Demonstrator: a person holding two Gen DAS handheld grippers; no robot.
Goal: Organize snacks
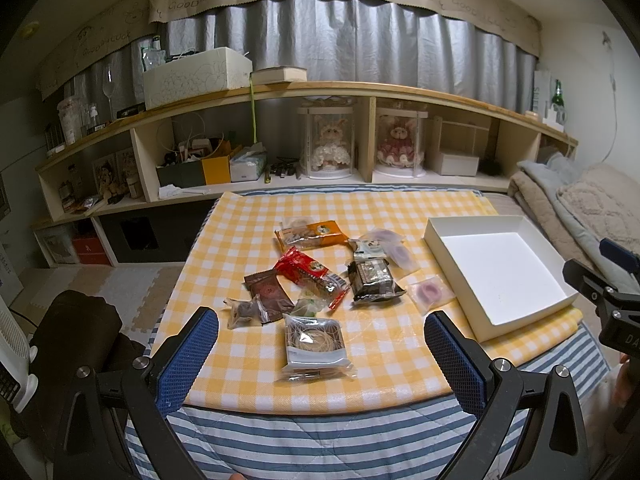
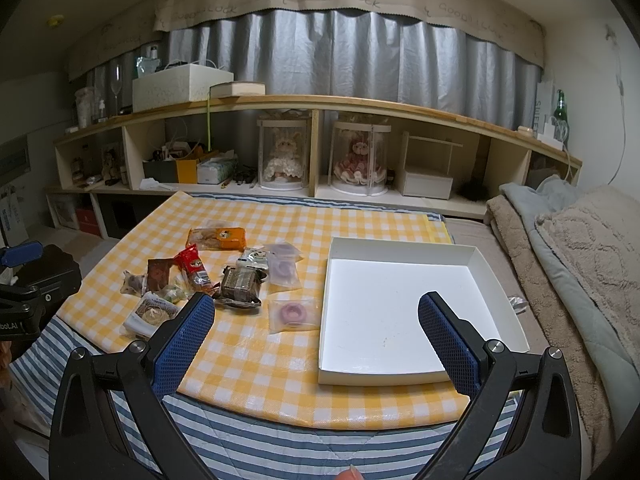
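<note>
Several wrapped snacks lie scattered on the yellow checked cloth [image 1: 248,216]: an orange pack [image 1: 310,234], a red pack [image 1: 306,270], a brown packet [image 1: 268,292], a black pack [image 1: 372,280], a clear-wrapped round pastry [image 1: 316,342] and pink-filled clear bags [image 1: 428,292]. An empty white box [image 1: 500,268] sits to their right. My left gripper [image 1: 320,320] hovers open above the near edge, with the round pastry between its fingers' line of sight. My right gripper [image 2: 316,312] is open above the front of the white box [image 2: 400,308], near a pink-filled bag [image 2: 292,314].
A long wooden shelf [image 1: 320,90] with boxes, dolls in clear cases and clutter runs behind the table. Folded blankets [image 2: 560,248] lie at the right. A blue striped quilt [image 1: 300,436] hangs under the cloth. A dark stool [image 1: 76,328] stands at the left.
</note>
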